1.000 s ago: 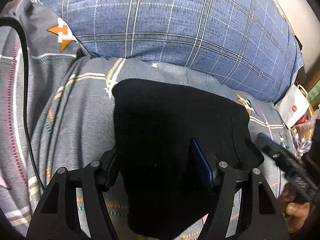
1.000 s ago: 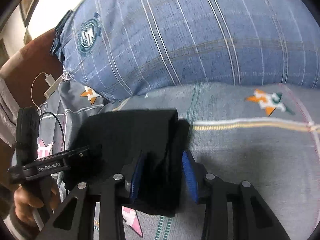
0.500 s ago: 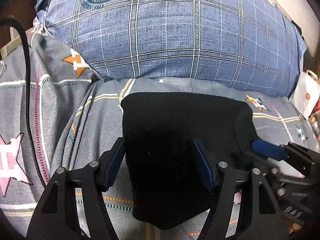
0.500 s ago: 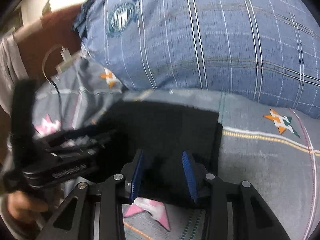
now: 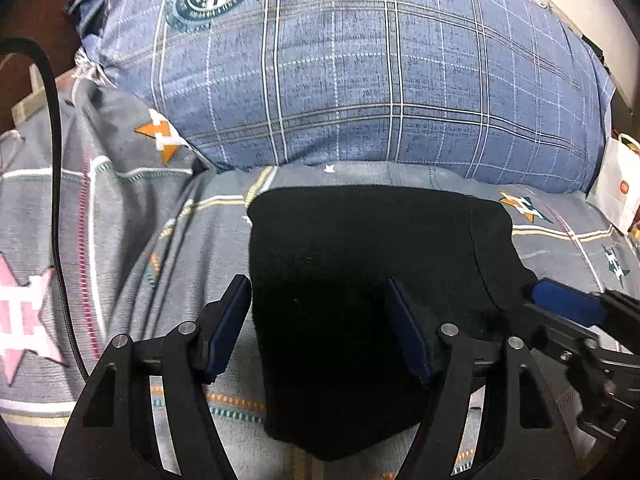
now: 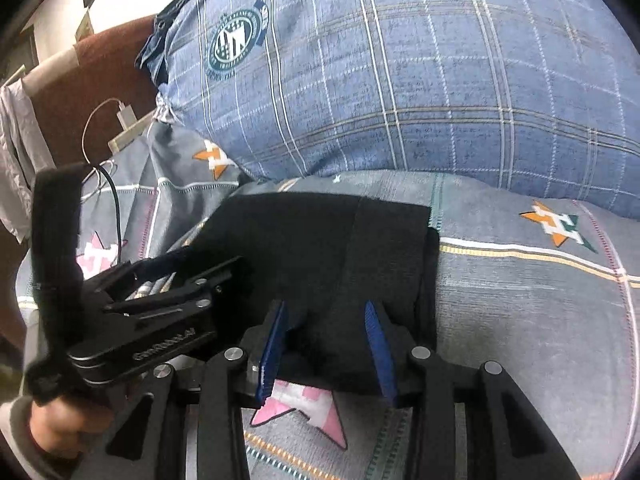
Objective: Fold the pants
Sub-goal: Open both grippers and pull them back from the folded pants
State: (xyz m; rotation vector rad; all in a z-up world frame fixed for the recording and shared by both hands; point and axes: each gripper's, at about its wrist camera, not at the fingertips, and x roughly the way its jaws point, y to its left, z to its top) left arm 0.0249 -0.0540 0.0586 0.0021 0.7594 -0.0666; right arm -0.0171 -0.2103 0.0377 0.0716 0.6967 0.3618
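The black pants [image 5: 360, 260] lie folded into a flat rectangle on the grey patterned bedsheet [image 5: 132, 216], just in front of a big blue plaid pillow [image 5: 360, 80]. My left gripper [image 5: 320, 332] hangs over their near left part with its jaws opening; one pad is beside the left edge, the other above the cloth, neither pressing. My right gripper [image 6: 326, 340] stands open over the pants [image 6: 320, 240] at their near right edge. Each gripper shows in the other's view: the right gripper [image 5: 540, 312] at the right, the left gripper [image 6: 216, 276] at the left, held by a hand [image 6: 60, 424].
The pillow [image 6: 400, 80] blocks the far side. A black cable [image 5: 56, 160] runs down the left of the bed. A white paper bag [image 5: 616, 184] stands at the right edge. A white charger with its cord [image 6: 126, 114] lies by the brown headboard [image 6: 92, 92].
Both grippers have drawn back and tilted up, so more of the pillow shows. The cloth bunched between the right pads now lies flat. The left pad has cleared the pants' left edge.
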